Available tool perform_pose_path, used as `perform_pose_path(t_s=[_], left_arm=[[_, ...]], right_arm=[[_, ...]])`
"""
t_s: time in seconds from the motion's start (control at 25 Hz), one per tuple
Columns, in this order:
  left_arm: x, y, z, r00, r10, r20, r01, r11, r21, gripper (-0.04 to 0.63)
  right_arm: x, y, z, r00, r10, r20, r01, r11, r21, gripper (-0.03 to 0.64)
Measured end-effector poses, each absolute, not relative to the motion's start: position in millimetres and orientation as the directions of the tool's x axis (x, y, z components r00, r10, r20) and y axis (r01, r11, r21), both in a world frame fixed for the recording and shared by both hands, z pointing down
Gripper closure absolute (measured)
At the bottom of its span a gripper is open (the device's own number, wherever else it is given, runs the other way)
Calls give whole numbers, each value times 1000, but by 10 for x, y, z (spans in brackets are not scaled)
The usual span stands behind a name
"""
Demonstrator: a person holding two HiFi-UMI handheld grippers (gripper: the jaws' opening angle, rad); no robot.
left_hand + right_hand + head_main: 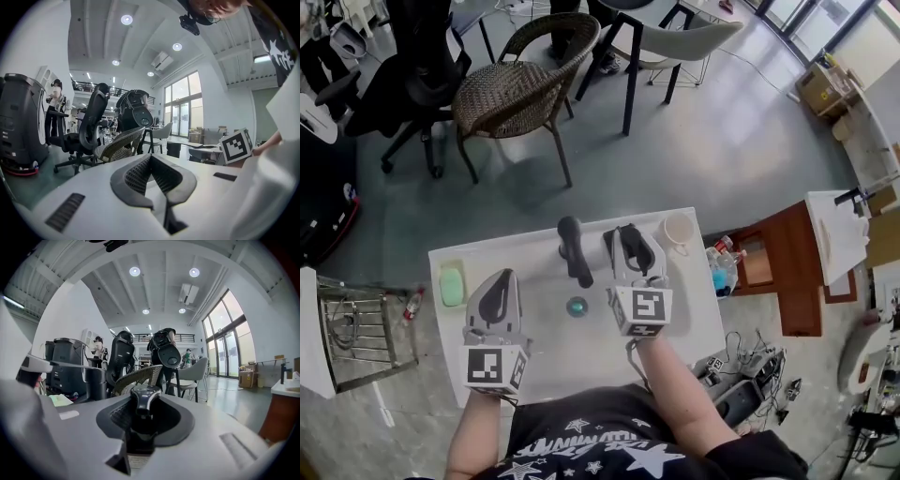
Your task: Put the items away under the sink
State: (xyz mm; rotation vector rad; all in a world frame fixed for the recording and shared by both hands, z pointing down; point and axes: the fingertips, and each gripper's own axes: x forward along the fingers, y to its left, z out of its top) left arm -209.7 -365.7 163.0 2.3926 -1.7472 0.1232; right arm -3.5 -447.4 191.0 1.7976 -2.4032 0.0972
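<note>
Right gripper view — right gripper (145,405) jaws clamp black object (144,398); left gripper (151,161) jaws closed.

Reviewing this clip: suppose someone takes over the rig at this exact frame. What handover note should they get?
Left tool: shut, empty.
Right tool: shut on a glossy black item with a silver band.
On the white table: green sponge far left, black upright item beside the right tool, small teal round thing near it, white cup far right.
The sink and the wooden cabinet under it stand to the table's right, bottles between.
Done: cannot tell; the cabinet's inside barely shows.
Left: carry the held item to the cabinet, then the rest.
</note>
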Motion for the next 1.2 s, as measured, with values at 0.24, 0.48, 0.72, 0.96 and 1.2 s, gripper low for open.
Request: perform_pose_path(t_s=[0.24,0.48,0.72,0.96,1.2], left_arm=[[-2017,-3490,1463,308,-941,138,-950,-298,91,586],[-1900,-3267,1295,300,-948,108,-953,-293,81,586],[-1738,-3018,1179,286,-954,91,-958,-282,59,586],[-1536,-2680,1097,266,-960,81,-964,-264,35,586],[-1407,-2215,1160,227,-970,89,-974,-226,19,586]], right_arm=[[-8,-4199,1747,-345,-925,161,-938,344,-40,526],[37,-3856,1539,-412,-903,122,-911,406,-71,526],[173,-3523,1435,-461,-879,124,-887,458,-56,526],[338,-3204,1380,-479,-871,109,-878,476,-49,526],[494,-2820,1460,-512,-853,98,-859,507,-79,526]])
